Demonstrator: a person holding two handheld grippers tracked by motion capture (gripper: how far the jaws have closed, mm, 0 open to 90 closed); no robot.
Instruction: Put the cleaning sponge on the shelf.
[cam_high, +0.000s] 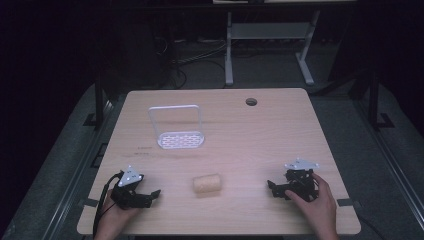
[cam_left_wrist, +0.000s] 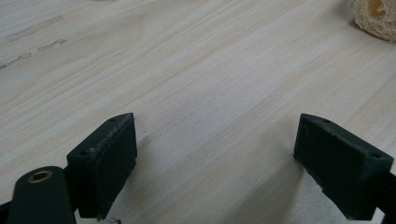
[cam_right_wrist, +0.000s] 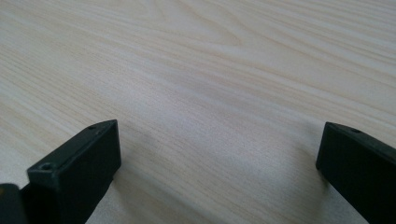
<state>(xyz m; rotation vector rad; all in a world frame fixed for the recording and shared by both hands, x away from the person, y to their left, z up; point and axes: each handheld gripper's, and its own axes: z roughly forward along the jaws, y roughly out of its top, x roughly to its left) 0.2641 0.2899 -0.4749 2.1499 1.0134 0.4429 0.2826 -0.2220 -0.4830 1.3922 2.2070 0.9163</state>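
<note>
The left tool (cam_high: 150, 195) rests low on the counter (cam_high: 260, 135) at its near edge, jaws spread wide with only bare wood between them. The right tool (cam_high: 276, 188) sits at the same near edge, well apart from the left one, jaws likewise spread and holding nothing; the person's hand (cam_high: 315, 202) wraps it from behind. Each tool points inward toward the other. Between them, a little nearer the left tool and just ahead of its tips, lies the loofah (cam_high: 207, 183), a pale fibrous roll on its side, touching neither tool. Farther off, beyond the left tool and well ahead of the loofah, a white rack (cam_high: 180, 139) stands with its handle upright.
</note>
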